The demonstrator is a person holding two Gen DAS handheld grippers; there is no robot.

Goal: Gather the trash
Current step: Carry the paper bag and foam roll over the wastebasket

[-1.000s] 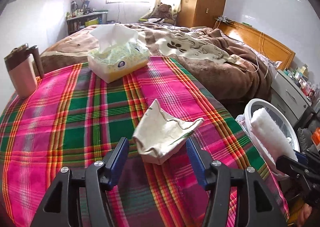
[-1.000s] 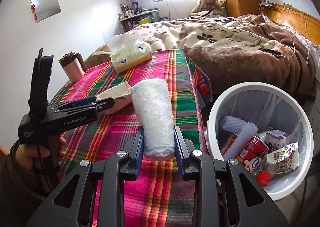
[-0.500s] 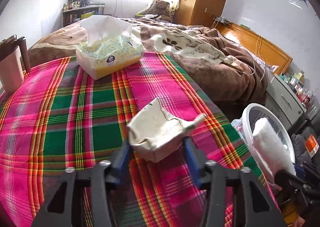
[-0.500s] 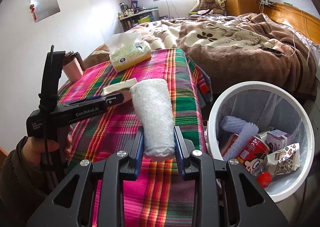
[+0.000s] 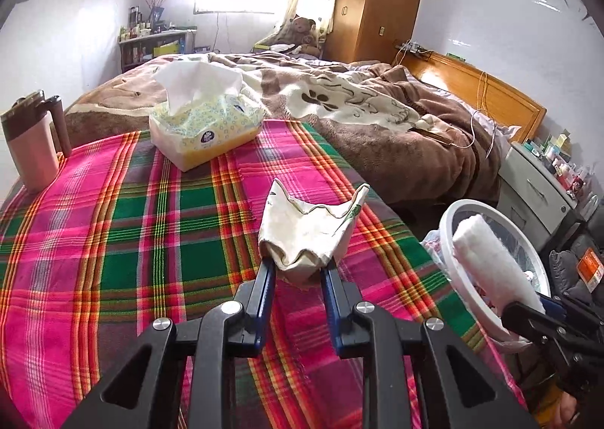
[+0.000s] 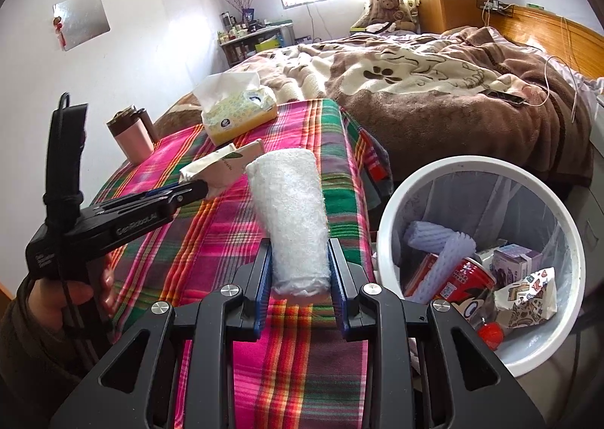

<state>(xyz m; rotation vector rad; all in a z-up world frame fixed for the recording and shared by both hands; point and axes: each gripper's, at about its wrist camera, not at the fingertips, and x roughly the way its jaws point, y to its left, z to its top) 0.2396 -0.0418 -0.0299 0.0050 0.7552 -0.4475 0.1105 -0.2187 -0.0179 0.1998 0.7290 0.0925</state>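
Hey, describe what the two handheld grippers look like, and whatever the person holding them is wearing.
Both the left gripper and the right gripper have matte black angular frames with triangular cut-outs, silver round screw heads and flat blue finger pads. From the right wrist view, the left one carries grey lettering on its side, a tall black upright part and a thin black cable. The person's dark sleeve covers the wrist.

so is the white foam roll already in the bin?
No, the white foam roll is clamped in the right gripper above the plaid tablecloth, beside the bin, not inside it.
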